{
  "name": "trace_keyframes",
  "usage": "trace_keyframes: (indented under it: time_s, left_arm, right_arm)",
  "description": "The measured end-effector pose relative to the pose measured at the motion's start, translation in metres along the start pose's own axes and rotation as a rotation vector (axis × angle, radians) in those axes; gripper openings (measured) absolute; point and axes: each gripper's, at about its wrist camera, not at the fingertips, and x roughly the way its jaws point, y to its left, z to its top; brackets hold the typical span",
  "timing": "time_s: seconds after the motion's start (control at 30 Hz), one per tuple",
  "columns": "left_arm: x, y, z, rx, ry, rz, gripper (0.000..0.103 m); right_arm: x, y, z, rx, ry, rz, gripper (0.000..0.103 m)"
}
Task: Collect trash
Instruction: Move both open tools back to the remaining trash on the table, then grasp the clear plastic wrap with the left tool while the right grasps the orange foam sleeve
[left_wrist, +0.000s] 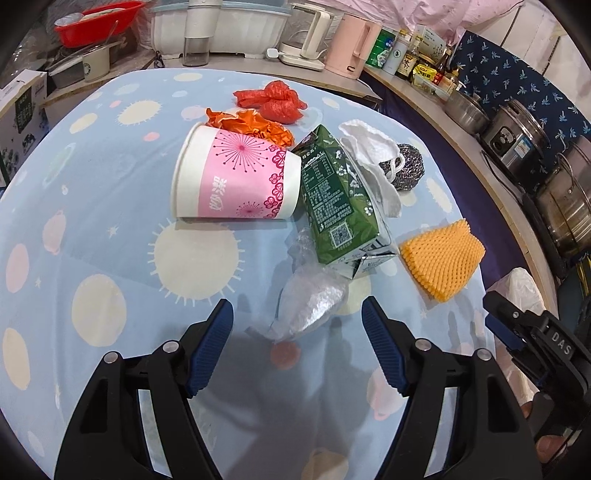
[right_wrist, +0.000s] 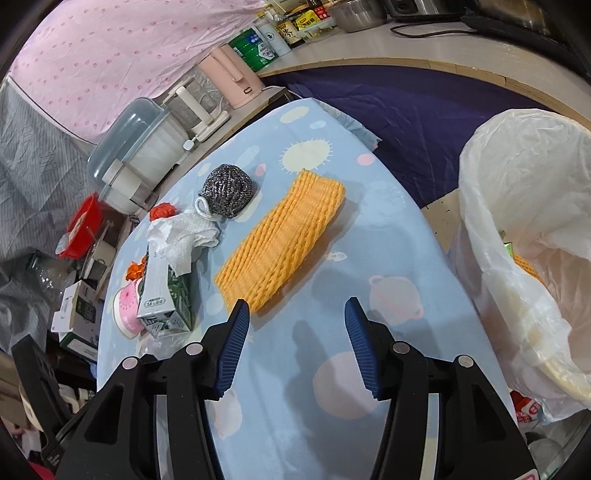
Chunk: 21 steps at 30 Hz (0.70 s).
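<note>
On the tabletop (left_wrist: 92, 229) lie one paper cup (left_wrist: 236, 177), one green carton (left_wrist: 338, 199), one orange foam net (left_wrist: 441, 260), one steel scourer (left_wrist: 406, 166), one white tissue (left_wrist: 369, 147) and one clear plastic wrapper (left_wrist: 312, 299). There are two crumpled bags, one red (left_wrist: 275, 99) and one orange (left_wrist: 255, 125). One lined bin (right_wrist: 524, 236) stands at the right, and two claws show, the left (left_wrist: 297, 321) and the right (right_wrist: 297, 321).

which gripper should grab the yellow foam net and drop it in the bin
Right. The right gripper is open, with the yellow foam net just ahead of its fingertips and the lined bin beside it. The left gripper faces the crumpled clear plastic instead.
</note>
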Motion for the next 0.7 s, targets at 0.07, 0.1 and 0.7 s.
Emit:
trace_keyframes:
  time_s: [0.07, 0.1, 0.7]
  left_arm:
    - [0.004, 0.0, 0.003, 0.008, 0.003, 0.002, 0.059]
    - [0.005, 0.0, 0.004, 0.007, 0.008, -0.004, 0.055]
    - [-0.001, -0.003, -0.003, 0.039, 0.025, -0.042, 0.025]
  right_arm:
    - [0.007, 0.002, 0.003, 0.0, 0.005, 0.003, 0.053]
    - [0.011, 0.001, 0.005, 0.001, 0.008, 0.006, 0.053]
    - [0.038, 0.026, 0.012, -0.063, 0.029, 0.059, 0.01]
